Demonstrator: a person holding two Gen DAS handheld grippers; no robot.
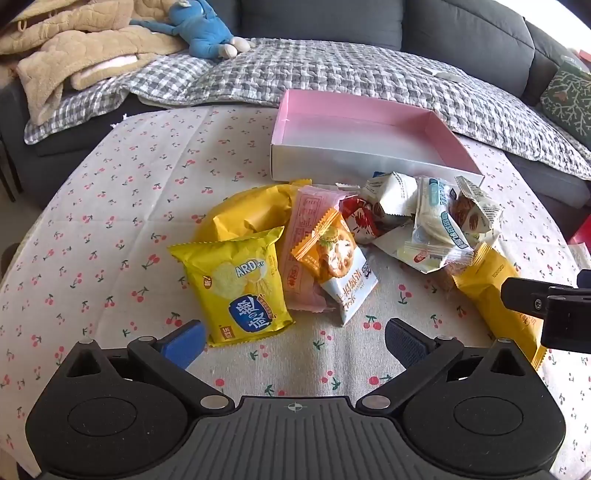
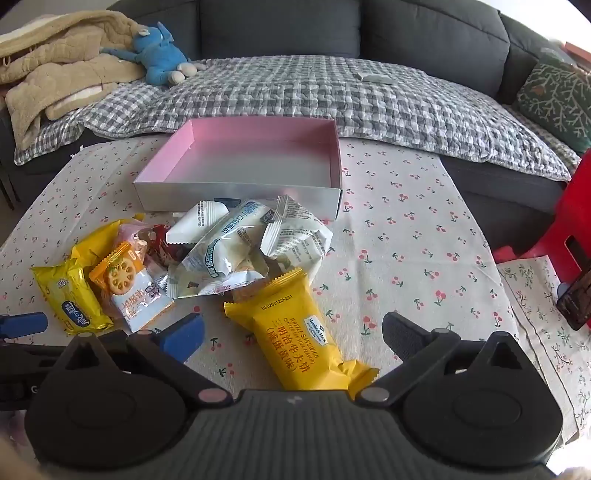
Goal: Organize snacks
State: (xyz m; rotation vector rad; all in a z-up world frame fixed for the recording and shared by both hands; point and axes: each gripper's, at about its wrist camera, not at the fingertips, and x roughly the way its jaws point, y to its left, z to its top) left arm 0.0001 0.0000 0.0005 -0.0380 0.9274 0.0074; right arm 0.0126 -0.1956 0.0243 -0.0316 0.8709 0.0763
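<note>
A heap of snack packets lies on the cherry-print tablecloth [image 1: 110, 206] in front of an empty pink-lined box [image 1: 369, 162], whose front wall [image 2: 236, 195] faces me. My left gripper [image 1: 295, 343] is open just short of a yellow chip bag [image 1: 240, 291]; nothing is between its fingers. My right gripper [image 2: 293, 338] is open too, and a yellow waffle sandwich packet [image 2: 295, 332] lies on the cloth between its fingers without touching the pads. An orange lotus-biscuit packet [image 1: 328, 251] and white crumpled wrappers [image 2: 240, 251] fill the middle of the heap.
A dark sofa with a plaid quilt [image 2: 332, 96], a beige blanket [image 1: 74, 48] and a blue plush toy [image 1: 207, 29] runs behind the table. A red stool [image 2: 565, 221] and a phone [image 2: 576, 299] are at the right edge. The right gripper's black frame [image 1: 554, 310] juts in beside the left one.
</note>
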